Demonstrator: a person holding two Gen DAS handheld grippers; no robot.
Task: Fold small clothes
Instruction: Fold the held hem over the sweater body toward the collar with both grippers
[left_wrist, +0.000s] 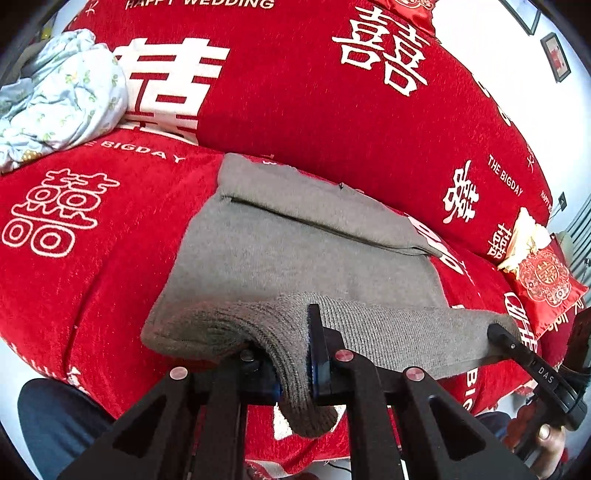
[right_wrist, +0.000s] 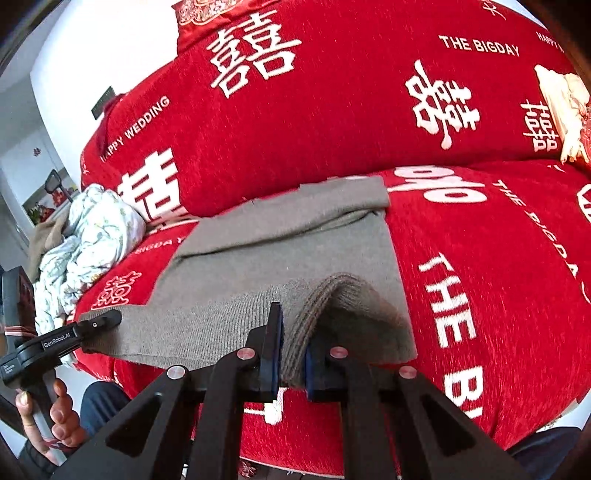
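A grey knit garment (left_wrist: 295, 251) lies partly folded on a red sofa seat; it also shows in the right wrist view (right_wrist: 288, 240). My left gripper (left_wrist: 295, 365) is shut on the garment's near ribbed hem at its left corner and lifts it off the seat. My right gripper (right_wrist: 293, 354) is shut on the same hem at its right corner. Each gripper shows in the other's view: the right one (left_wrist: 506, 332) at the far right, the left one (right_wrist: 103, 319) at the far left. The hem stretches between them.
The red sofa cover (left_wrist: 314, 92) with white characters fills the back and seat. A crumpled pale floral cloth (left_wrist: 62, 96) lies at the left end of the seat. A small red cushion (left_wrist: 546, 284) and a cream item sit at the right end.
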